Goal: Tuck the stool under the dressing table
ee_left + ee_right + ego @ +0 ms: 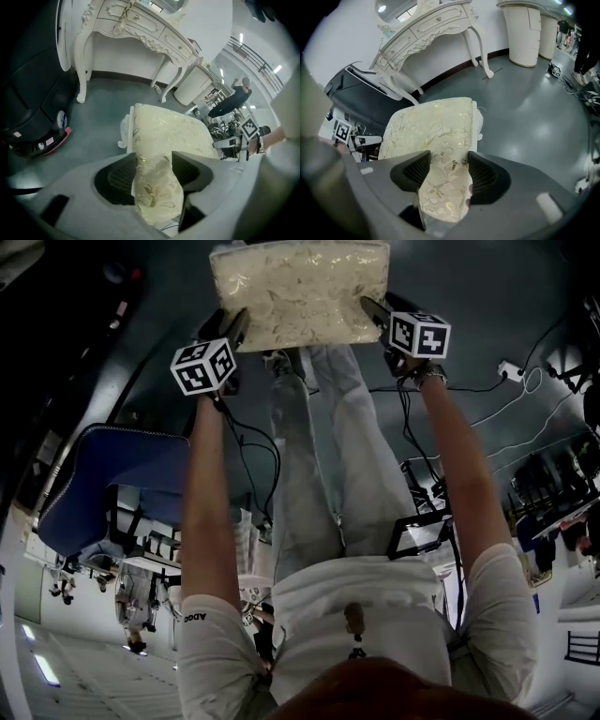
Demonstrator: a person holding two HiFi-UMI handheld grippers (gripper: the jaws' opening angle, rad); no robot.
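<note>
Stool [300, 292] lies loose between parted fingers [187, 171] of left gripper [153, 164]; likewise right gripper [449, 163].

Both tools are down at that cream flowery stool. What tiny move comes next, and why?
Probably close both tools. The left tool and right tool each stand wide open astride an edge of the cream floral-upholstered stool, apparently not yet clamped, and the white carved dressing table stands apart across the grey floor.

Stool [300, 292] on floor [525, 103], directly before person [347, 615]. Left gripper [234, 329] at its left edge, right gripper [375, 310] at its right edge; an edge sits between each pair of jaws. Dressing table [136, 23] beyond stool, apart, against wall [122, 56].
</note>
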